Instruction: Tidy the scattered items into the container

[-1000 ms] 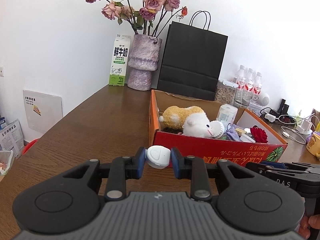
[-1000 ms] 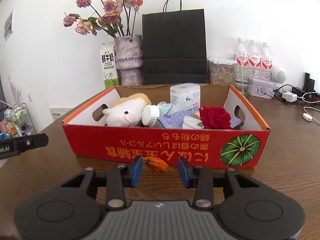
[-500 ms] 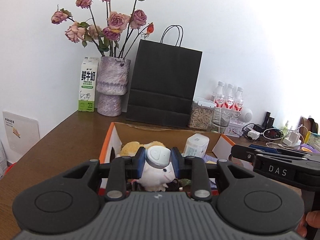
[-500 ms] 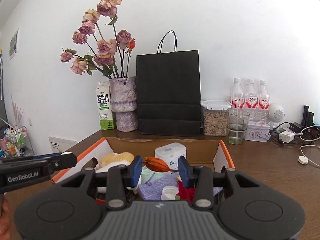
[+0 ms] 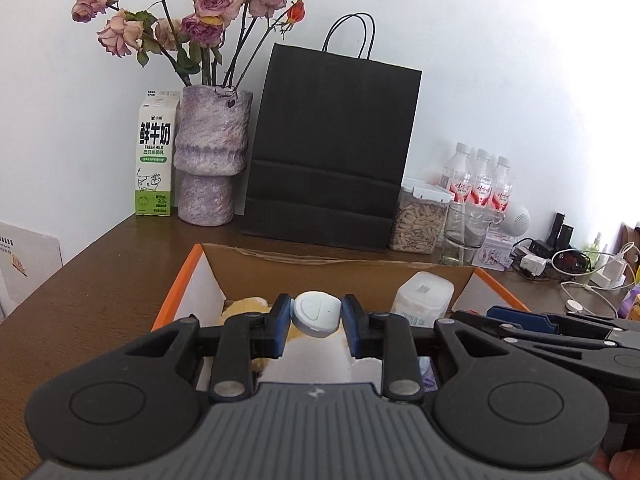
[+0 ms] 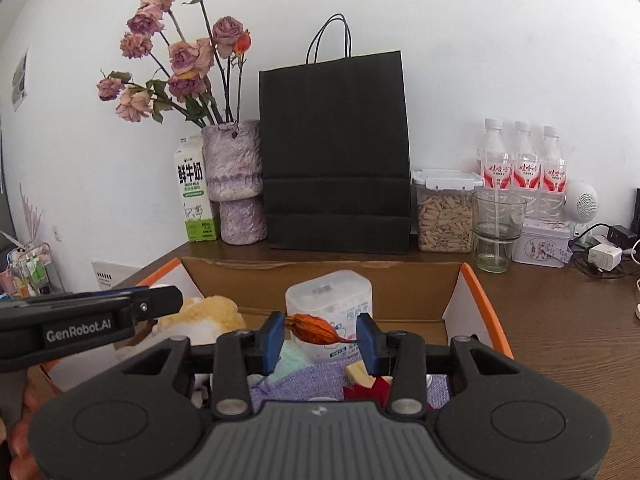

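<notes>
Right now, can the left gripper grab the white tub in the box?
Probably not yet. The left gripper is shut on a white cap, so its fingers are full, though the tub sits uncovered nearby in the box.

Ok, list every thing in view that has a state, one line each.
left gripper: shut on the pale blue device, above the box.
right gripper: open, orange dried bud between its pads, touching the left pad only.
cardboard box: open-topped, partly filled.
white tissue canister: upright inside the box.
seed jar: lid on.
glass: upright.
black paper bag: standing.
milk carton: upright, capped.
</notes>
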A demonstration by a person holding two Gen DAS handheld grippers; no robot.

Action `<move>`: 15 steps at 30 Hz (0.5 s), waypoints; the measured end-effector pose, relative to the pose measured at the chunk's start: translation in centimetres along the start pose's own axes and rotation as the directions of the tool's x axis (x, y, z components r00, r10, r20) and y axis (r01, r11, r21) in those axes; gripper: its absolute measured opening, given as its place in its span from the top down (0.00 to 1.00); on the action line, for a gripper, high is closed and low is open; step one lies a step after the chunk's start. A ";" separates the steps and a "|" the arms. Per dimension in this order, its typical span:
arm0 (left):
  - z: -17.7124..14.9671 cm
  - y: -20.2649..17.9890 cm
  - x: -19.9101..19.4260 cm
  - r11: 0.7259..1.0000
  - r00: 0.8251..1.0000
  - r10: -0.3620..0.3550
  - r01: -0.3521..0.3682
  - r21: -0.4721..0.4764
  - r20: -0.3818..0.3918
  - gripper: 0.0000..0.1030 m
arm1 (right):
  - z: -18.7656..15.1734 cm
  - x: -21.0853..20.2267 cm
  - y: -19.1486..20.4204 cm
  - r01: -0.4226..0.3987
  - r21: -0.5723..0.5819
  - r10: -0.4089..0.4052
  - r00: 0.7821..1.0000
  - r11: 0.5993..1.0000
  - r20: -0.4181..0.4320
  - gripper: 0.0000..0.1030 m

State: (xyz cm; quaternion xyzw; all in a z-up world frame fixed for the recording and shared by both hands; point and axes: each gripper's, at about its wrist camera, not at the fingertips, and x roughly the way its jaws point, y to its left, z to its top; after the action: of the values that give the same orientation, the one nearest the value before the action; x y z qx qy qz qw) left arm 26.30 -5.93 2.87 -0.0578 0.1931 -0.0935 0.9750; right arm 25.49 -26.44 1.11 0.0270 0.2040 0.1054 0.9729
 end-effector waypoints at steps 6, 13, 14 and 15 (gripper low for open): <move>-0.4 0.0 -2.0 0.997 0.990 0.082 -0.081 -0.011 0.118 0.00 | -0.4 -1.2 0.1 0.044 -0.010 -0.043 0.998 0.999 0.043 0.00; -0.5 -0.1 -3.3 0.996 0.983 0.091 -0.086 -0.039 0.162 0.00 | 0.0 -2.7 0.0 0.070 -0.017 -0.068 0.994 0.997 0.089 0.00; -0.5 -0.1 -3.3 0.995 0.982 0.096 -0.090 -0.038 0.163 0.00 | -0.1 -2.8 0.0 0.070 -0.018 -0.068 0.994 0.997 0.089 0.00; -0.6 -0.1 -3.4 0.995 0.981 0.099 -0.094 -0.037 0.164 0.00 | -0.1 -2.8 0.0 0.071 -0.019 -0.069 0.994 0.997 0.089 0.00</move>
State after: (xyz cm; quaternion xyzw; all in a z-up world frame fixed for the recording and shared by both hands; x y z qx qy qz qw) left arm 22.99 -5.41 3.60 -0.0703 0.1151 -0.0382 0.9901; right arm 22.91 -27.03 2.15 0.0137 0.1603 0.0724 0.9843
